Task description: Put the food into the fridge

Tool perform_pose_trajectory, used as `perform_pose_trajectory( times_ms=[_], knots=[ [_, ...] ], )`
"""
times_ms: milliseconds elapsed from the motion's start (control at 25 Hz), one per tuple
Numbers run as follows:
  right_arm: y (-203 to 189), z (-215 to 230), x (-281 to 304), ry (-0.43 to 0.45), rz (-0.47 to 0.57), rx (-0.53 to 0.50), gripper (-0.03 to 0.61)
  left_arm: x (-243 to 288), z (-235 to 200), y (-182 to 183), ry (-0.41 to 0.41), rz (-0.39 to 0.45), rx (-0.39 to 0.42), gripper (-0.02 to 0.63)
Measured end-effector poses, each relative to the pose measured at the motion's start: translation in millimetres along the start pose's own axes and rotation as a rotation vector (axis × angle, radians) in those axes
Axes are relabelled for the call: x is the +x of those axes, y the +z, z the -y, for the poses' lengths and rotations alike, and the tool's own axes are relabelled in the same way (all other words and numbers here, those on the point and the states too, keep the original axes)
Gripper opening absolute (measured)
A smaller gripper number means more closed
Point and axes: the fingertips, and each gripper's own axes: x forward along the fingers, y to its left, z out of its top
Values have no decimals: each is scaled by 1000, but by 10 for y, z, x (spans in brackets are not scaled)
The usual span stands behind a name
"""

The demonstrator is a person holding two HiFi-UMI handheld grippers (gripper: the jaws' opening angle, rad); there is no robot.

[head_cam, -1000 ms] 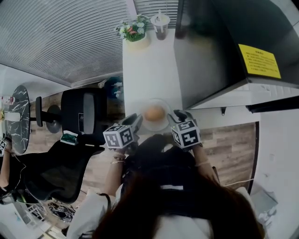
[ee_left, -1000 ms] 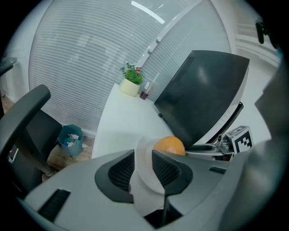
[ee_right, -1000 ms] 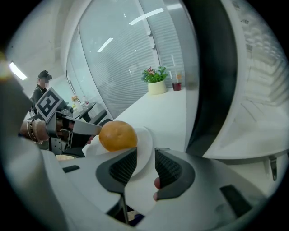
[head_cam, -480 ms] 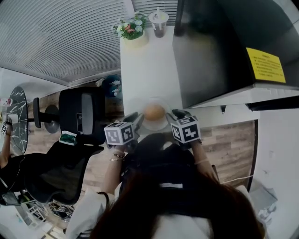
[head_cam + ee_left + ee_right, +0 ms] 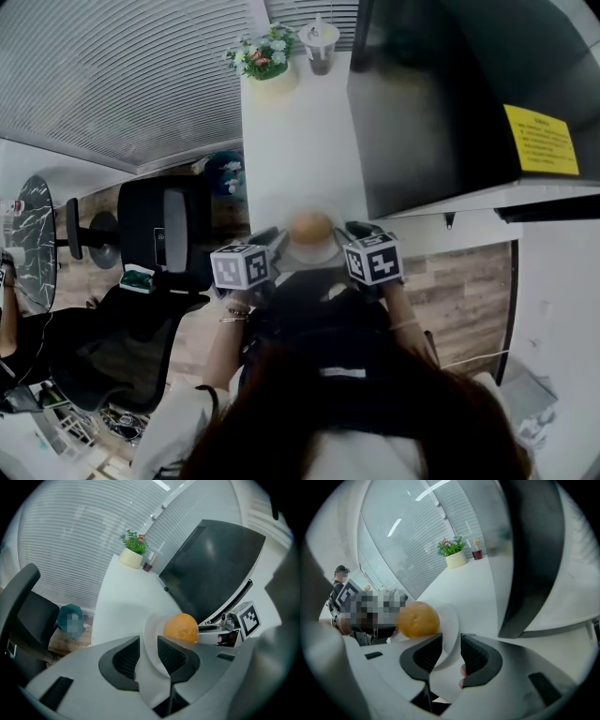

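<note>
An orange lies on a small white plate held above the near end of the white counter. My left gripper is shut on the plate's left rim and my right gripper on its right rim. In the left gripper view the plate rim runs between the dark pads, with the orange just beyond. In the right gripper view the orange sits left of the pinched rim. The black fridge stands on the counter to the right, door closed.
A potted plant and a drink cup stand at the counter's far end. A black office chair is on the wooden floor to the left. Window blinds fill the left background. Another person is off to the side.
Both grippers keep their hold on the plate and the orange stays on it. The head view has shifted slightly; the plate sits at about the same spot by the counter's end.
</note>
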Motion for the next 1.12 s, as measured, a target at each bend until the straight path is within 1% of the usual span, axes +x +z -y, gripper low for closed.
perform_pose_trajectory(
  times_ms=[120, 160, 520, 680, 800, 1000, 1120],
  knots=[
    [7, -10, 6, 3, 0, 4, 117, 16, 9, -20, -1, -23, 12, 121],
    [6, -12, 8, 4, 1, 8, 117, 19, 10, -19, -1, -24, 11, 112],
    [19, -53, 24, 20, -3, 37, 117, 26, 9, -19, -27, -62, -18, 114],
    [21, -62, 44, 25, -3, 62, 109, 37, 14, -26, -54, -76, -45, 100],
    [24, -56, 45, 17, -3, 65, 106, 42, 23, -27, -65, -78, -59, 100],
    [41, -15, 37, -23, -1, 43, 91, 42, 57, -61, -70, -77, -66, 100],
    [60, -4, -3, -24, 19, 60, 86, 26, 83, -102, -69, -75, -66, 100]
  ],
)
